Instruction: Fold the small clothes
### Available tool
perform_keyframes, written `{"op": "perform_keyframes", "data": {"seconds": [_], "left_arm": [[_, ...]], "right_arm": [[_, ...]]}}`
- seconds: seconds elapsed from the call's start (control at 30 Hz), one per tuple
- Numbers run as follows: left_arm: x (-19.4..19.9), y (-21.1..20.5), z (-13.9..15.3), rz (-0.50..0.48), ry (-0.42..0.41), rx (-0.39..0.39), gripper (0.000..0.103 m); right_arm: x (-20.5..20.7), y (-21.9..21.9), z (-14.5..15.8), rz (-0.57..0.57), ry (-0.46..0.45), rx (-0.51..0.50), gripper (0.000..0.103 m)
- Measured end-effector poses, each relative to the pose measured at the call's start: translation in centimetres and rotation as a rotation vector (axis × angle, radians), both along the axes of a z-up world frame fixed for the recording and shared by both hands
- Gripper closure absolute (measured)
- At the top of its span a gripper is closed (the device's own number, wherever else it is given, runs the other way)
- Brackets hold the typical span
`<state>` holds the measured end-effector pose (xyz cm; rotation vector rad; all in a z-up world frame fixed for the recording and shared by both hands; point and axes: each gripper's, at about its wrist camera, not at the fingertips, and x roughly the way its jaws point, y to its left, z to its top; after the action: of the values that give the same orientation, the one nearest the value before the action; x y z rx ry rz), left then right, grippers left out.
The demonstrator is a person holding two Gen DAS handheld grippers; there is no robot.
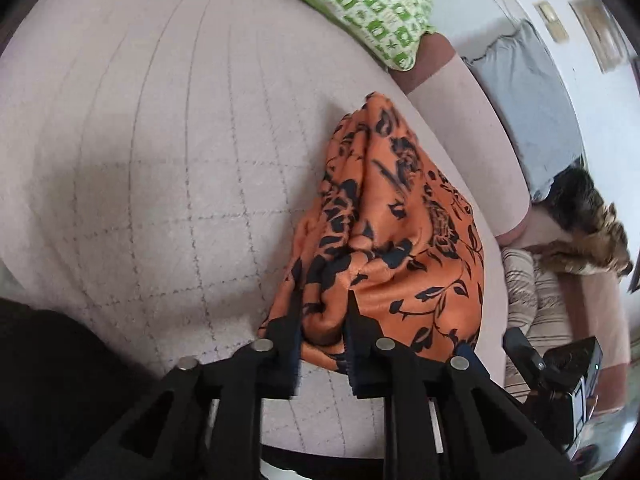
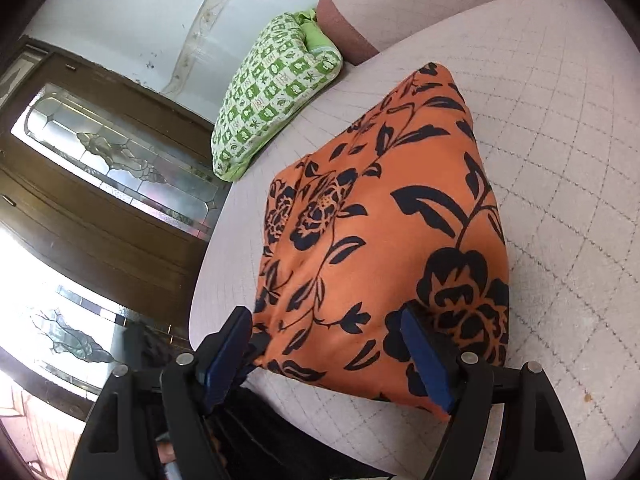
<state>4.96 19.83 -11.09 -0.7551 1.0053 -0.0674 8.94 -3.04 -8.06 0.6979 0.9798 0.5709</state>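
In the left wrist view, the left tongs (image 1: 324, 316) are seen nearest, drawn in on a bunched fold at the near edge of the orange flowered cloth (image 1: 396, 248), so that the cloth is clamped between the pads. In the right wrist view, the right tongs (image 2: 332, 344) stand wide apart around the near edge of the same cloth (image 2: 384, 224); the edge lies between the pads, but it is not pressed by them. The cloth is lying on the pale quilted bed (image 1: 160, 160), partly folded into a bulky wedge, with its far corner pointing away. Beyond it, at the far side of the bed, a green patterned pillow (image 2: 276, 92) is set well apart from the cloth.

The step in hand is judged to be the taking of the near edge by both tongs for the next fold. It would be done well if the right tongs were closed on all the layers at the corner, not on the top one alone. Both corners should then be lifted together and kept level, and the edge carried over to the far side, so that the fold is laid square and no slack is trapped beneath.
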Motion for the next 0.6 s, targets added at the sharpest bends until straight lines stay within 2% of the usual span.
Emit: {"op": "perform_keyframes", "data": {"seconds": [0.07, 0.2, 0.27, 0.33, 0.37, 0.4, 0.43, 0.5, 0.53, 0.57, 0.6], "left_arm": [[-0.3, -0.6, 1.9, 0.009, -0.023, 0.125, 0.076], [-0.4, -1.6, 4.8, 0.014, -0.082, 0.287, 0.075], [-0.1, -3.1, 6.7, -0.012, -0.144, 0.371, 0.072], [0.6, -5.0, 8.0, -0.071, -0.212, 0.435, 0.058], [1.2, -6.5, 8.7, -0.115, -0.251, 0.475, 0.046], [1.8, -7.7, 9.0, -0.148, -0.278, 0.505, 0.040], [2.7, -8.9, 8.8, -0.185, -0.294, 0.545, 0.040], [4.9, -11.2, 7.4, -0.255, -0.269, 0.630, 0.040], [6.2, -11.9, 6.0, -0.272, -0.225, 0.680, 0.040], [7.6, -11.9, 3.8, -0.284, -0.128, 0.723, 0.040], [8.5, -11.5, 2.1, -0.298, -0.065, 0.704, 0.038]], "right_arm": [[0.1, -0.4, -0.4, 0.008, 0.009, 0.026, 0.023], [0.4, -1.1, -1.2, 0.017, 0.025, 0.081, 0.023], [0.2, -1.4, -1.5, 0.016, 0.031, 0.106, 0.023], [0.2, -1.5, -1.3, 0.022, 0.034, 0.126, 0.023], [0.3, -1.6, -1.1, 0.021, 0.032, 0.138, 0.023], [0.2, -2.0, -0.9, 0.015, 0.028, 0.150, 0.023], [-0.1, -2.7, -0.5, -0.005, 0.014, 0.168, 0.023], [-0.5, -4.2, 0.2, -0.047, -0.009, 0.167, 0.023], [-0.7, -5.6, 0.5, -0.093, -0.018, 0.151, 0.023], [-0.7, -6.6, 0.4, -0.126, -0.015, 0.140, 0.023], [-0.6, -7.4, 0.1, -0.149, -0.003, 0.138, 0.023]]}}
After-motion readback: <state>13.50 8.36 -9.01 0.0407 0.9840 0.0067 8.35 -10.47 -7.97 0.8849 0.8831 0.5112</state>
